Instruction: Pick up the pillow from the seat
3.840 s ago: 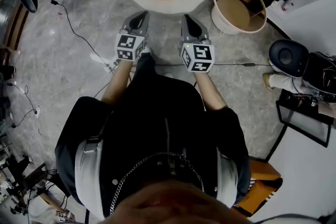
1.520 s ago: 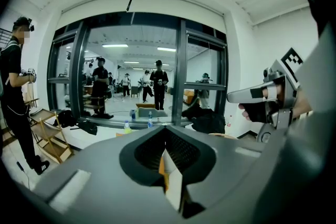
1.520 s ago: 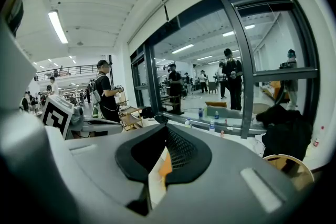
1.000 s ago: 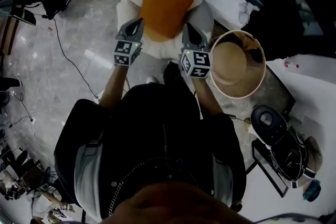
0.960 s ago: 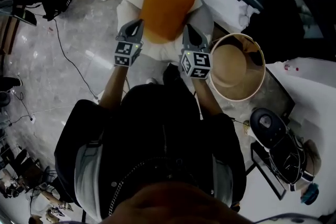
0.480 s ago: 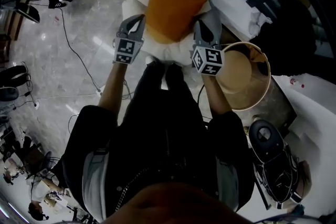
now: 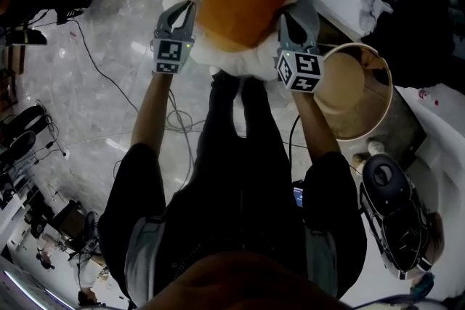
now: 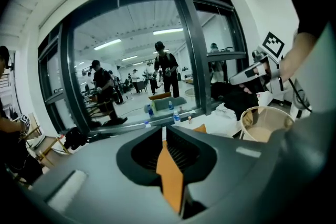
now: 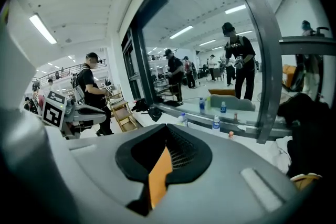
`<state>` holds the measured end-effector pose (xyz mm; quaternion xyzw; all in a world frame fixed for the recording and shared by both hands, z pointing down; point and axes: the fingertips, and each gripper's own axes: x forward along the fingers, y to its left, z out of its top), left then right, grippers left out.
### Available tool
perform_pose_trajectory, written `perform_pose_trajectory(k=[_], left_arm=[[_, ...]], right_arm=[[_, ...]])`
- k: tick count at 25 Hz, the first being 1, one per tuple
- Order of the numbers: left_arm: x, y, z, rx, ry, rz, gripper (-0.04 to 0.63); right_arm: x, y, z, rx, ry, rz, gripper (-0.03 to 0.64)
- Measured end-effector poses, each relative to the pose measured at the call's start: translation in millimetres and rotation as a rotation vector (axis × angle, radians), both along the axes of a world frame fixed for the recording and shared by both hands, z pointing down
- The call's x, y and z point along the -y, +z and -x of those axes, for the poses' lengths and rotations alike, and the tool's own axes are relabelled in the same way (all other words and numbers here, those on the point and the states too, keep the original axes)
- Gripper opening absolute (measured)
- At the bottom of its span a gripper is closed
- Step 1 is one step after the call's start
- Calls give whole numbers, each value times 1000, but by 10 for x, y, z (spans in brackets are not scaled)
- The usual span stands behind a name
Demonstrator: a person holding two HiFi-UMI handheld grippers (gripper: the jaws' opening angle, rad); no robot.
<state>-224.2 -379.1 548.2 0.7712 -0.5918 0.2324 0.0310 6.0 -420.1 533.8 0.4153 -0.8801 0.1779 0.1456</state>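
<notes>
Further forward than a second ago, arms stretched longer over the round white fluffy seat (image 7: 218, 58), with the tall tan round basket (image 7: 363, 47) slid off to the right side of the head view. Holds the big orange square fabric pillow (image 7: 240, 0) over that seat, between the two grippers; cannot tell whether clear of the cushion or resting on it. Grips with the left gripper (image 7: 183, 9) on the pillow's left edge and the right gripper (image 7: 288, 17) on its right edge — each pair of jaws closed on a thin fold of orange cloth, seen plainly in both gripper views. Looks light, soft and floppy, not fragile; likely to sag in the middle and to slip out of so thin a pinch. Better taken deeper at the seams or corners — both sides kept level.
</notes>
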Motion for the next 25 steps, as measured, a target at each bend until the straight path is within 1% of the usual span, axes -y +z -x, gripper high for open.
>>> perform_pose_trajectory(k=[4, 6, 7, 8, 9, 12, 14, 16, 18, 21, 23, 25], left_arm=[[327, 501, 113, -6, 35, 38, 74], [495, 727, 157, -37, 62, 60, 119], [571, 839, 170, -62, 79, 73, 122], [642, 953, 182, -87, 95, 87, 137], [710, 1065, 198, -111, 107, 101, 168], [911, 1389, 295, -181, 113, 144, 246], [1083, 1595, 392, -224, 103, 165, 302], [1266, 1791, 511, -238, 92, 182, 341], [1435, 1987, 615, -238, 90, 198, 366], [1671, 2293, 699, -271, 89, 227, 391], [1811, 2489, 771, -293, 82, 254, 400], [1940, 2668, 865, -309, 78, 284, 400]], right_arm=[[259, 424, 45, -23, 33, 20, 2], [387, 618, 87, -38, 43, 31, 9], [445, 725, 111, -50, 44, 38, 22], [500, 843, 130, -64, 44, 47, 41], [554, 969, 142, -76, 48, 59, 72], [693, 1375, 151, -101, 84, 96, 202], [812, 1654, 159, -118, 105, 120, 266], [951, 1910, 164, -131, 128, 148, 346], [1083, 2132, 139, -128, 160, 180, 402], [1269, 2456, 54, -104, 204, 242, 444], [1352, 2671, 20, -92, 223, 292, 455], [1414, 2839, 20, -92, 232, 321, 467]])
